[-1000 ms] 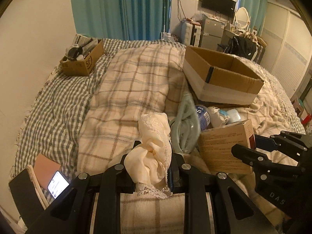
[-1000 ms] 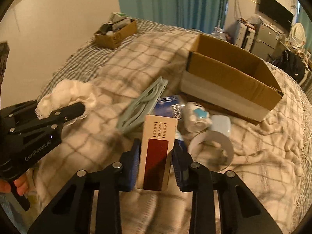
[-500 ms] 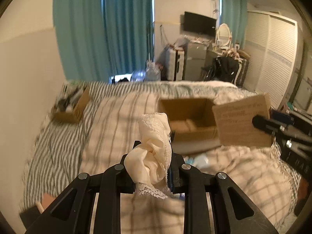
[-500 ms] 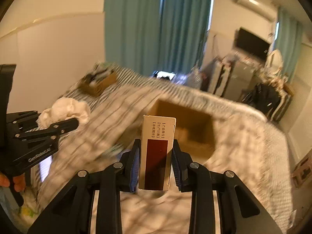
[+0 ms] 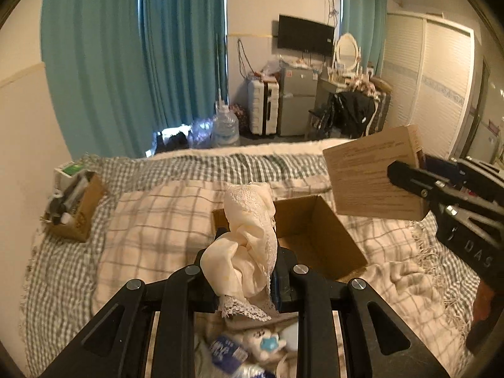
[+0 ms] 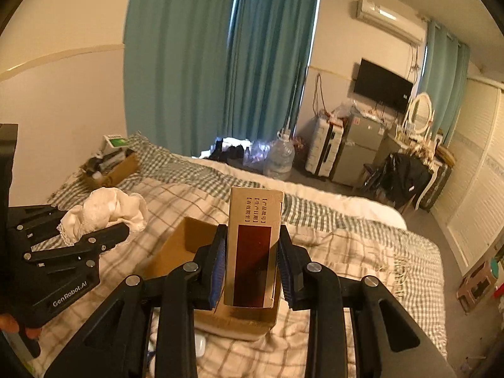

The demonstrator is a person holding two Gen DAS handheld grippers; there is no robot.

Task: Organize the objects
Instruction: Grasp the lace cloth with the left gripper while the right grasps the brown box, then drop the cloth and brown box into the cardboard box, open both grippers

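At the far left of the bed [image 5: 63,271], near the wall, a small cardboard box [image 5: 78,211] sits on the checked cover, crammed with dark and pale odds and ends; a white and green packet [image 5: 67,170] rests at its back edge. What the odds and ends are is too blurred to tell.

Further right, the left gripper [image 5: 244,261] is raised above the bed, its jaws set narrow and clamped on a bunched cream lace cloth [image 5: 249,236] that stands up between them. In the right wrist view the same left gripper [image 6: 104,230] shows at the left edge with the cloth [image 6: 104,211] bulging out over it.

Behind the cloth, in the middle of the plaid blanket [image 5: 157,220], a large open cardboard box [image 5: 318,239] lies with its mouth upward. The part of its inside that shows is bare brown card; the rest is hidden by the cloth and grippers.

Below the left gripper, a few loose things lie on the blanket in front of the box: a blue-labelled bottle [image 5: 228,352] and a small white toy [image 5: 264,343].

On the right, the right gripper [image 6: 252,261] holds a tall tan carton [image 6: 253,245] upright, its jaws closed narrowly on the carton's two sides, in the air over the near end of the open box [image 6: 179,252]. From the left wrist view the carton [image 5: 375,176] hangs up and to the right of that box.
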